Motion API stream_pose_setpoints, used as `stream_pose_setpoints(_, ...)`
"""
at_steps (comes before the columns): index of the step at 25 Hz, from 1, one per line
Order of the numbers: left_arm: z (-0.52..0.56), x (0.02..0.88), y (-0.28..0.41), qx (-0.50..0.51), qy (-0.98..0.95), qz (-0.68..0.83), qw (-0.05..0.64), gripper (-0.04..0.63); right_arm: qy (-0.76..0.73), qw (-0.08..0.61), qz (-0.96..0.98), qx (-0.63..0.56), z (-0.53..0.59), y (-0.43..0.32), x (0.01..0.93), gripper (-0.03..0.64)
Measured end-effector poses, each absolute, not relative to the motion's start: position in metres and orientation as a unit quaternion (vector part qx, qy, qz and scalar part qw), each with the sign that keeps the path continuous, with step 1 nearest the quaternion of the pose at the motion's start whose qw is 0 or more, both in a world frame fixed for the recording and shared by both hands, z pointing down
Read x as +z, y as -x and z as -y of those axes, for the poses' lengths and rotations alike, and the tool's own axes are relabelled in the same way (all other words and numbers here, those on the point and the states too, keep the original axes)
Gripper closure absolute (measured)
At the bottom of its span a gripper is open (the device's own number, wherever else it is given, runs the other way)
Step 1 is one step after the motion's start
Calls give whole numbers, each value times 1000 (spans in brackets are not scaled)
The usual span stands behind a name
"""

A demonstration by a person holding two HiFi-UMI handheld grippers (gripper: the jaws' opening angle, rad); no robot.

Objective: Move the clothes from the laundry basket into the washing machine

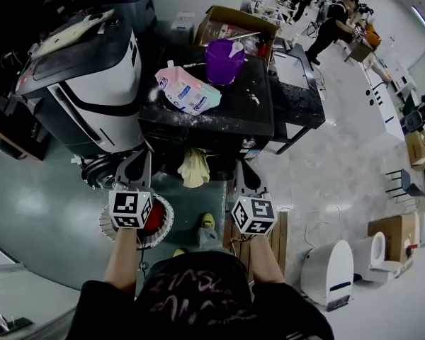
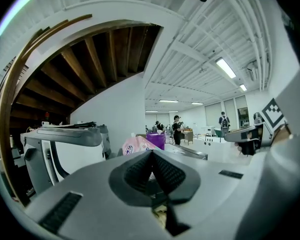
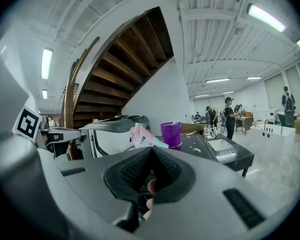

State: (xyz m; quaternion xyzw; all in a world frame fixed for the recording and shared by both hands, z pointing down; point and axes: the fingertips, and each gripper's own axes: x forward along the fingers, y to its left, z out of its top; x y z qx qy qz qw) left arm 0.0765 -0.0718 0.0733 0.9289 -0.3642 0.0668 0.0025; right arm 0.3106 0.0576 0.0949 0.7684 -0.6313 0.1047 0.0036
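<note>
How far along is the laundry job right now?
Done: nothing visible at the washing machine. In hand: left gripper and right gripper are both shut, a pale cloth hanging between them; grip unclear. Remaining: something red sits in the laundry basket.

- The washing machine [image 1: 85, 83] stands at the left, with the table [image 1: 263, 115] just beside it on the right.
- On the table, a bucket [image 1: 223, 61] stands behind a detergent pouch [image 1: 188, 91], and a cardboard box [image 1: 234, 23] lies behind both.
- A cloth [image 1: 193, 167] hangs before the table's front edge, between the left gripper [image 1: 138, 163] and the right gripper [image 1: 242, 172].
- The laundry basket [image 1: 165, 219] sits on the floor below the left gripper.
</note>
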Motion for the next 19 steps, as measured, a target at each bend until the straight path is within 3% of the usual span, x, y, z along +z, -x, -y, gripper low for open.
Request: stream_pose_setpoints(19,61,68,-65,59,-929,366,4,584,-780,4,619,88,-77,-316,81,614)
